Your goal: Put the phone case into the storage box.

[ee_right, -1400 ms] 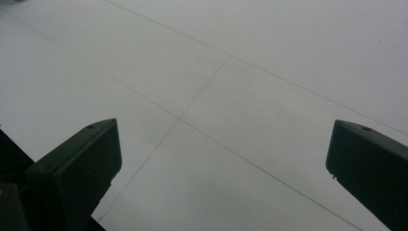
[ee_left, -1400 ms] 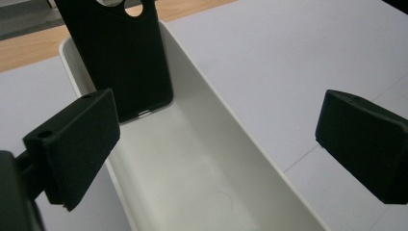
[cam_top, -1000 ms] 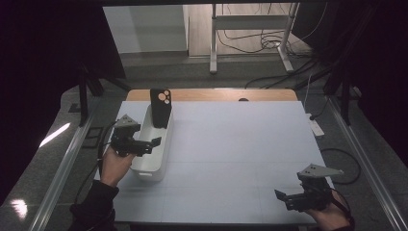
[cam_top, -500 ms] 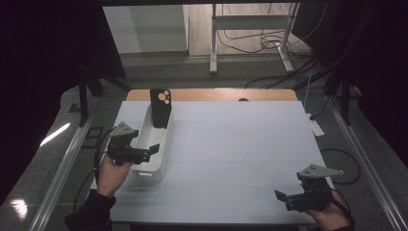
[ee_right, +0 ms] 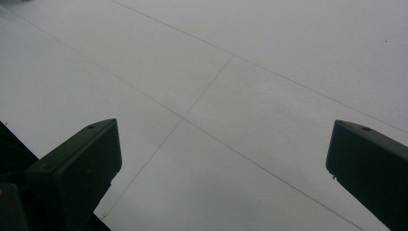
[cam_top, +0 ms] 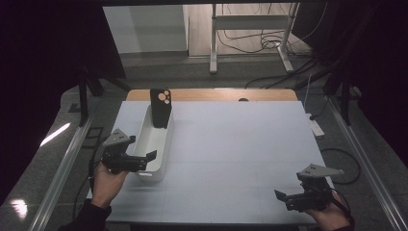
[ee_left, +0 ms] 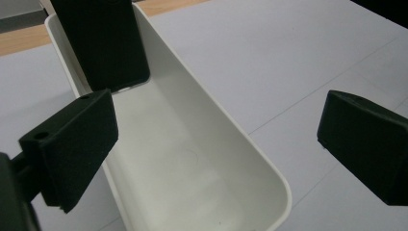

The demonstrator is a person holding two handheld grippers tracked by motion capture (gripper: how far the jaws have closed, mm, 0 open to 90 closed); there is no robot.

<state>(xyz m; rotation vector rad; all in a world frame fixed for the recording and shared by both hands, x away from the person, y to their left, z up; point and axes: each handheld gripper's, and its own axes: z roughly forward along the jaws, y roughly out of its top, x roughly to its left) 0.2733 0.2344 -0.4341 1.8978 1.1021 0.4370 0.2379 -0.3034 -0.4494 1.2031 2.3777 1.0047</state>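
R gripper idle near table front edge, jaws wide apart, empty; L gripper jaws also spread (nothing held) over near end of white tray, black phone case upright at its far end.

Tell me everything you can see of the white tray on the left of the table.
The white tray is a long, narrow bin with rounded corners, smooth and plastic-looking, lying lengthwise away from the person. Its near part is bare inside. A black phone case stands on end at its far end, leaning on the wall. The left tongs, open, straddle its near rim without visibly touching.
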